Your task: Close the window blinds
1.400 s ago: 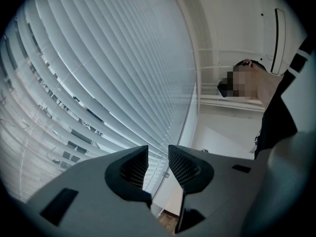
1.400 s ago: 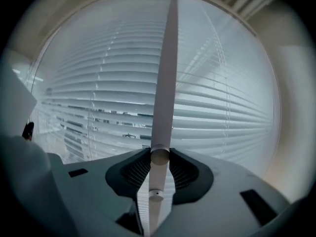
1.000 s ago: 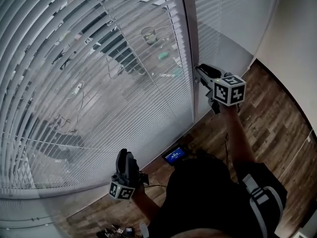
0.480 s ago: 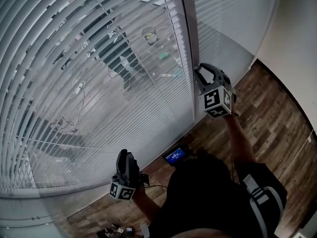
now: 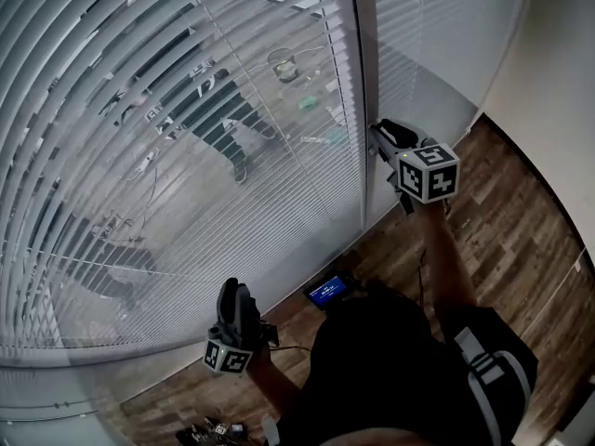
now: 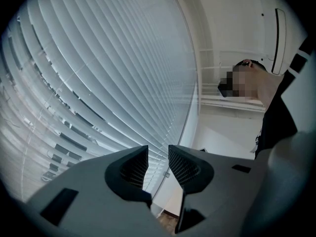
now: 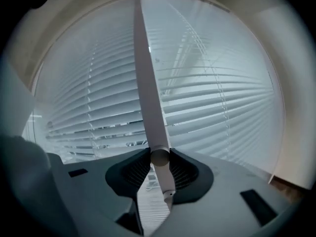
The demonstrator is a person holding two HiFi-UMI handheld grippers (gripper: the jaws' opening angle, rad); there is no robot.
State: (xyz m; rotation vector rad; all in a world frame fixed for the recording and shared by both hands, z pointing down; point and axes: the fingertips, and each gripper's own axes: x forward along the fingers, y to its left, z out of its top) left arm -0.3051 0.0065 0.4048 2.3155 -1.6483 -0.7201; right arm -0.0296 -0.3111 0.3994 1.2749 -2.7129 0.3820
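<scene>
White slatted blinds (image 5: 167, 184) cover the big window, and their slats are tilted so the outside still shows between them. In the head view my right gripper (image 5: 379, 139) is up against the frame at the blinds' right edge. The right gripper view shows the blinds' white tilt wand (image 7: 148, 98) standing upright between the right gripper's (image 7: 160, 164) pads. Its jaws are closing, and both pads touch the wand. My left gripper (image 5: 234, 297) hangs low by the window sill, jaws slightly apart and empty. Seen from the left gripper (image 6: 158, 164), it points up along the blinds (image 6: 98, 83).
A small device with a blue screen (image 5: 327, 292) lies on the wooden floor (image 5: 521, 240) below the window. Small dark items (image 5: 209, 430) lie by the sill at the lower left. A white wall (image 5: 558, 82) closes the right side.
The right gripper turned about the wand and came back to almost the same pose. The left gripper stayed where it was.
</scene>
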